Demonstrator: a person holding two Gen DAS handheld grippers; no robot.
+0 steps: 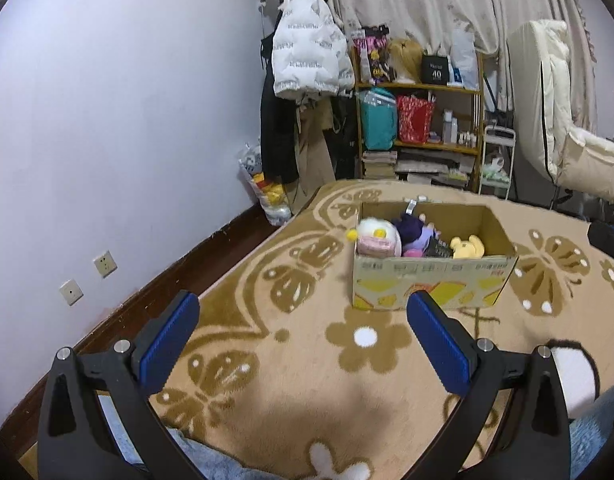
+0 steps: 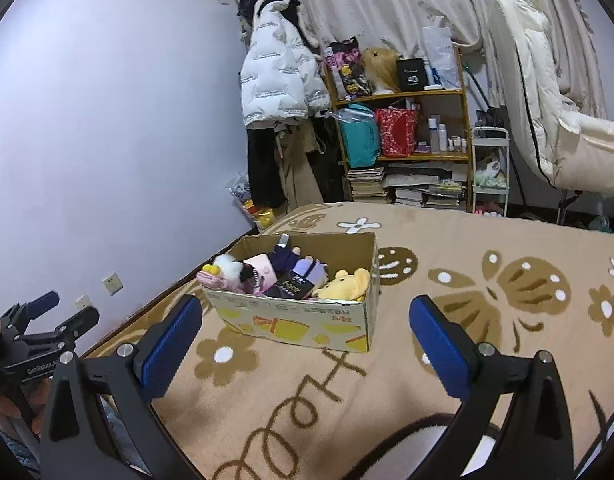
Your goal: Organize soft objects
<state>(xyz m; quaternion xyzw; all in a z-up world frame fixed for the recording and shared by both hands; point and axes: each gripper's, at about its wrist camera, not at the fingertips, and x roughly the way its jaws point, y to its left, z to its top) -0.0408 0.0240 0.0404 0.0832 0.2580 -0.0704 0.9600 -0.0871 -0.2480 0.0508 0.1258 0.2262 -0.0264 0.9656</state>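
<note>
item: cardboard box [image 1: 431,276] on the patterned blanket [image 1: 307,360], holding soft toys: a yellow bear [image 1: 469,247], a purple doll [image 1: 413,232], a pink and white plush [image 1: 377,238]. our left gripper [image 1: 303,340] and right gripper [image 2: 305,338] both hover near the box, fingers spread wide apart, holding nothing. shelf [image 2: 403,128] stands behind.

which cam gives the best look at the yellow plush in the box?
Right wrist. The yellow plush shows its head and body above the cardboard box rim, near the right corner. In the left wrist view the same plush is smaller, slightly blurred and partly cut by the box's front wall.
</note>
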